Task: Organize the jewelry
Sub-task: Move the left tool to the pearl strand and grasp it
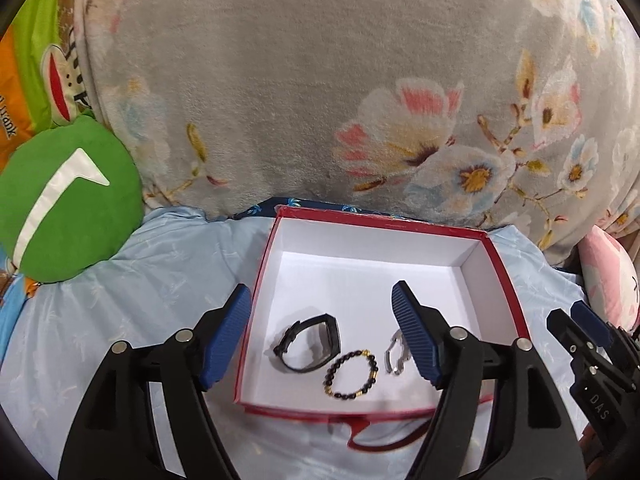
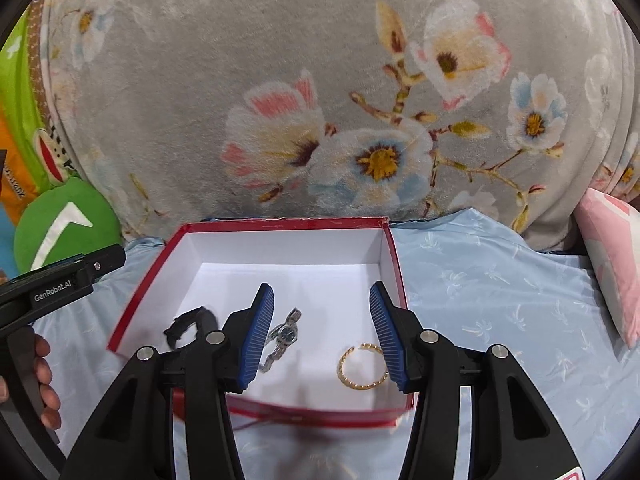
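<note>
**Both my grippers stand open over the jewelry box**

A grey floral blanket fills the background ahead of me, with a green round cushion at its left foot and a pink pillow at its right. Below them lies a pale blue sheet, and on it sits the red box with its white inside, lid off.

My left gripper hangs above the near left part of the box, jaws wide apart and clamped on nothing. Its left pad sits over the box's left wall, its right pad over the floor of the box. Between them, down on the white floor, lie a black band and, just nearer me, a black and gold bead bracelet. A silver watch lies just beside the right pad, partly hidden by it.

My right gripper hangs over the near right part of the box, jaws also apart and empty. The silver watch shows at its left pad, half covered. A gold ring bracelet lies on the floor close by the right pad, near the box's front wall.

A hand holding the left gripper's handle shows at the left edge of my right view.
</note>
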A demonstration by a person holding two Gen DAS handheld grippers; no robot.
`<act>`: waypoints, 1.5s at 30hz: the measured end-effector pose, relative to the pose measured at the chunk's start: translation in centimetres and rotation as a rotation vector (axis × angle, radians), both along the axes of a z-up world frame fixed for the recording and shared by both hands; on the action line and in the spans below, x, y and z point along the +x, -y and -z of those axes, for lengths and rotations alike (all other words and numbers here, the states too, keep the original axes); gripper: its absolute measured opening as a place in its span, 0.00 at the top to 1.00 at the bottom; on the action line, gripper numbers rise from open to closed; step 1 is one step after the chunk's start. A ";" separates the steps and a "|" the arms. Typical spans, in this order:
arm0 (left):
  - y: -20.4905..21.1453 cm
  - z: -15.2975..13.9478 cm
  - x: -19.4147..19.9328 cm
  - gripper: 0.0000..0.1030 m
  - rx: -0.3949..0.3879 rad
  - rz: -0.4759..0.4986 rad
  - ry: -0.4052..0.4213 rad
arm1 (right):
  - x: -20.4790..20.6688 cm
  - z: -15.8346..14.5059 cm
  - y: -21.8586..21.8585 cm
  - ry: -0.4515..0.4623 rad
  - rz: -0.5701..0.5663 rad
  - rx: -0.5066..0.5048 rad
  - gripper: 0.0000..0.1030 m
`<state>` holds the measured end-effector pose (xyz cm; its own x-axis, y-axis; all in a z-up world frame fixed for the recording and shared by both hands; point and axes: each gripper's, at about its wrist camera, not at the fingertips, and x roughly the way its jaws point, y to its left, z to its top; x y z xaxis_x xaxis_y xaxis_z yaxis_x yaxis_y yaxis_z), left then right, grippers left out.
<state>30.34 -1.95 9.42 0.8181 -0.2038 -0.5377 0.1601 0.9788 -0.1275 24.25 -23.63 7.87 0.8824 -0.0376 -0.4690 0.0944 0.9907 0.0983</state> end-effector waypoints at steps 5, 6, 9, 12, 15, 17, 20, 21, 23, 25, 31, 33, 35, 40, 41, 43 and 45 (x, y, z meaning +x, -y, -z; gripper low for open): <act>-1.4 0.1 -4.3 0.25 0.002 0.022 -0.010 | -4.6 -0.1 -0.2 0.008 0.013 0.000 0.45; -1.7 0.4 -5.2 0.24 0.009 0.021 -0.020 | -5.4 0.1 -0.2 0.004 0.017 0.000 0.45; -2.4 1.6 -7.4 0.24 0.022 0.026 -0.044 | -8.1 0.9 0.1 -0.014 0.030 0.007 0.45; -3.3 3.4 -9.8 0.24 0.018 0.026 -0.090 | -10.6 2.2 0.7 -0.047 0.044 0.030 0.45; -3.8 5.1 -11.7 0.24 0.010 0.029 -0.131 | -12.9 3.7 1.1 -0.088 0.054 0.044 0.45; -3.9 6.2 -12.7 0.24 -0.001 0.038 -0.165 | -14.3 4.8 1.3 -0.113 0.061 0.044 0.45; -3.8 7.9 -14.3 0.24 -0.008 0.049 -0.208 | -16.1 6.4 1.8 -0.152 0.089 0.037 0.45; -3.7 8.4 -14.7 0.24 -0.010 0.053 -0.222 | -16.6 6.9 2.0 -0.167 0.093 0.043 0.45; -3.5 9.5 -15.4 0.24 -0.004 0.050 -0.249 | -17.4 8.1 2.4 -0.196 0.100 0.056 0.45; -3.1 10.6 -15.9 0.24 0.001 0.050 -0.279 | -17.8 9.2 2.6 -0.228 0.102 0.059 0.45; -2.1 12.7 -16.8 0.24 -0.026 0.056 -0.354 | -19.0 11.3 2.5 -0.274 0.099 0.076 0.45; -1.6 13.3 -16.8 0.24 -0.030 0.064 -0.377 | -19.1 11.6 2.2 -0.279 0.096 0.067 0.45; -0.9 13.8 -16.7 0.24 -0.026 0.063 -0.397 | -19.2 11.9 1.9 -0.283 0.090 0.063 0.45; 1.4 15.2 -16.2 0.25 -0.015 0.074 -0.446 | -19.2 12.7 1.7 -0.302 0.082 0.062 0.45; 1.8 15.5 -16.1 0.25 -0.012 0.077 -0.454 | -19.2 12.9 1.7 -0.307 0.081 0.061 0.45; 2.5 16.0 -15.8 0.25 -0.007 0.081 -0.467 | -19.3 13.2 1.9 -0.315 0.082 0.068 0.45; 3.0 16.4 -15.5 0.27 -0.009 0.088 -0.484 | -19.3 13.5 2.0 -0.321 0.083 0.072 0.45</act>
